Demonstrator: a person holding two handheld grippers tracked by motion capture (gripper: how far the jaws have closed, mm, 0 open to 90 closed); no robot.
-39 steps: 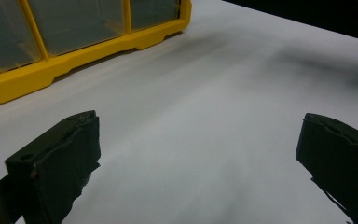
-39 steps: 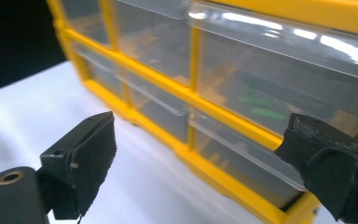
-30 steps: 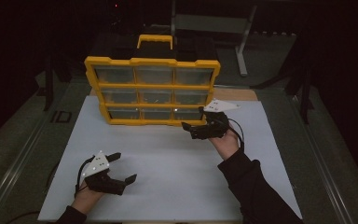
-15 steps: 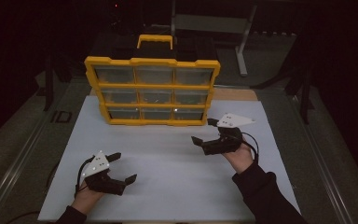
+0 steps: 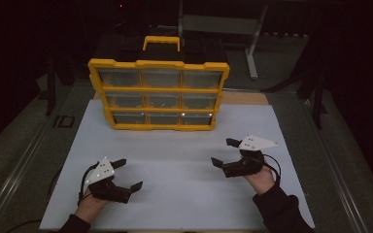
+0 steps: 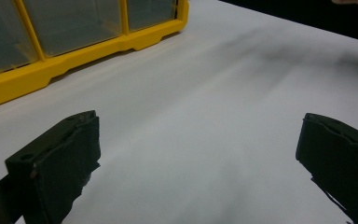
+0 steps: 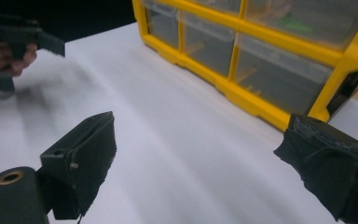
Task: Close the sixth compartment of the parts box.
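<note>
A yellow organizer (image 5: 158, 90) with nine clear drawers stands upright at the back of the white mat (image 5: 175, 155). All its drawers look closed. My left gripper (image 5: 129, 173) rests low at the mat's front left, open and holding nothing. My right gripper (image 5: 221, 152) hovers at the front right, also open and holding nothing, well clear of the organizer. In the left gripper view the jaws (image 6: 196, 154) stand wide over bare mat, with the organizer's bottom edge (image 6: 51, 70) at the upper left. In the right gripper view the jaws (image 7: 200, 158) frame the mat and the organizer's lower drawers (image 7: 261, 51).
A yellow carry handle (image 5: 161, 41) tops the organizer. A wooden board (image 5: 245, 98) shows behind its right side. A metal stand (image 5: 250, 48) rises beyond the table. The other hand and its gripper (image 7: 23, 39) show far off in the right gripper view.
My right gripper has drawn back from the organizer's bottom right drawer toward the person and to the right, staying open. The left gripper has not moved.
</note>
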